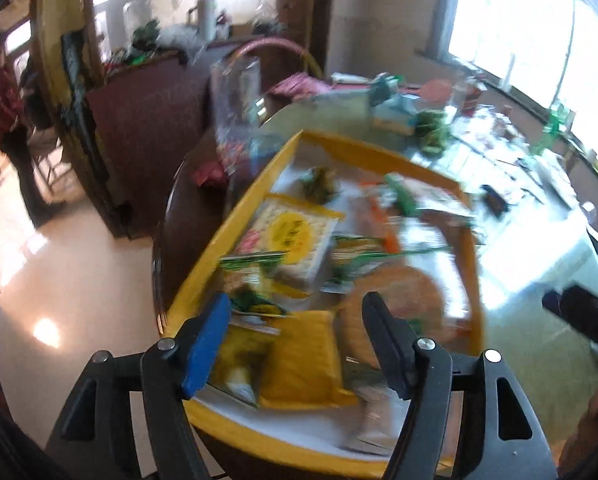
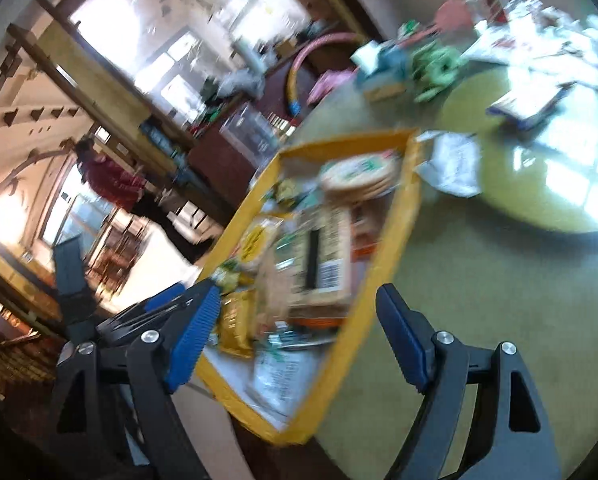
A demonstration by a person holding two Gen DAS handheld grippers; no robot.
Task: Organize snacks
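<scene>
A yellow tray (image 1: 379, 158) full of snack packets sits on a round table. In it lie a cracker packet with a round yellow label (image 1: 287, 236), a plain yellow packet (image 1: 303, 360) and a round pack of flat cakes (image 1: 399, 296). My left gripper (image 1: 295, 308) hangs open above the tray's near end with nothing between its fingers. In the right wrist view the tray (image 2: 391, 232) runs diagonally, with a barcoded pack (image 2: 323, 260) on top of the heap. My right gripper (image 2: 299, 300) stands open over the tray's near right rim, holding nothing. Both views are motion-blurred.
The green tabletop (image 2: 479, 300) stretches to the right of the tray. A crumpled white wrapper (image 2: 455, 164) lies by its far corner. Boxes, green items and papers (image 1: 431, 128) crowd the far side. A clear plastic container (image 1: 235, 92) stands behind the tray. A person in red (image 1: 3, 108) stands far left.
</scene>
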